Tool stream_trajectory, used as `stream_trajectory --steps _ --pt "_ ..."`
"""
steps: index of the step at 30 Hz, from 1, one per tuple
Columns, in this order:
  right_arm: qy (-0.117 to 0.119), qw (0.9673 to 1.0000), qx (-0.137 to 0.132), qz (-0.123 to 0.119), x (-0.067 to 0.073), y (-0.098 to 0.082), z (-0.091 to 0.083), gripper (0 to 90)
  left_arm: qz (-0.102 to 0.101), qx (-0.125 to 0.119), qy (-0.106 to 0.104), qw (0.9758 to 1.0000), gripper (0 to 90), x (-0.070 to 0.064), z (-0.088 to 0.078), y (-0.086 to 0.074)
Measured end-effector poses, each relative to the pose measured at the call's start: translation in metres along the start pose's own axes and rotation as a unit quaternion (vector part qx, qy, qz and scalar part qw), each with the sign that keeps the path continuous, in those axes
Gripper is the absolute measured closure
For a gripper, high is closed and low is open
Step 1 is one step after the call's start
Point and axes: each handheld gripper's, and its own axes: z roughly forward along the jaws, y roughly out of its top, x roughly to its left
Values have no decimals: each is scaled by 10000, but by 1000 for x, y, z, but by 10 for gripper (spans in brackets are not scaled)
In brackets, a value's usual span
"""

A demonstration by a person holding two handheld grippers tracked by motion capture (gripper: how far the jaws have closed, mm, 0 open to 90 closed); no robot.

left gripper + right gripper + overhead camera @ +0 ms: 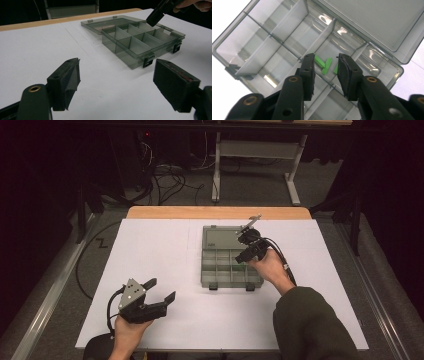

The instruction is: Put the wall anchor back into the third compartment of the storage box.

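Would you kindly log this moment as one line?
right gripper: open above green pieces in organizer box | left gripper: open, empty, over table | lid: open

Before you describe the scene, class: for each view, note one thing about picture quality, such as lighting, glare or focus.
High view: the white table is lit while the room behind falls into darkness. Left gripper view: the near pads look soft, the compartment box sharper. Right gripper view: bright glare patches sit on the box's clear dividers, and the green pieces stand out between the right gripper.
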Motion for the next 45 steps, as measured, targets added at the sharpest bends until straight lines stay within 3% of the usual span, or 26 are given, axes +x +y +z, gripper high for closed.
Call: stream_trajectory --steps 12,25,36,45 --pt "51 9995 -304 -81 8 -10 -18 575 -25 -19 5 10000 219 0 0 0" --pt "-24 9974 -725 -23 7 -36 -38 485 -3 2 14 10000 218 0 0 0" --pt "-31 9958 -916 4 5 -58 -47 467 -18 -10 31 10000 216 0 0 0" --pt "7 9925 -1221 53 7 -80 -56 464 -18 -2 29 10000 215 0 0 0"
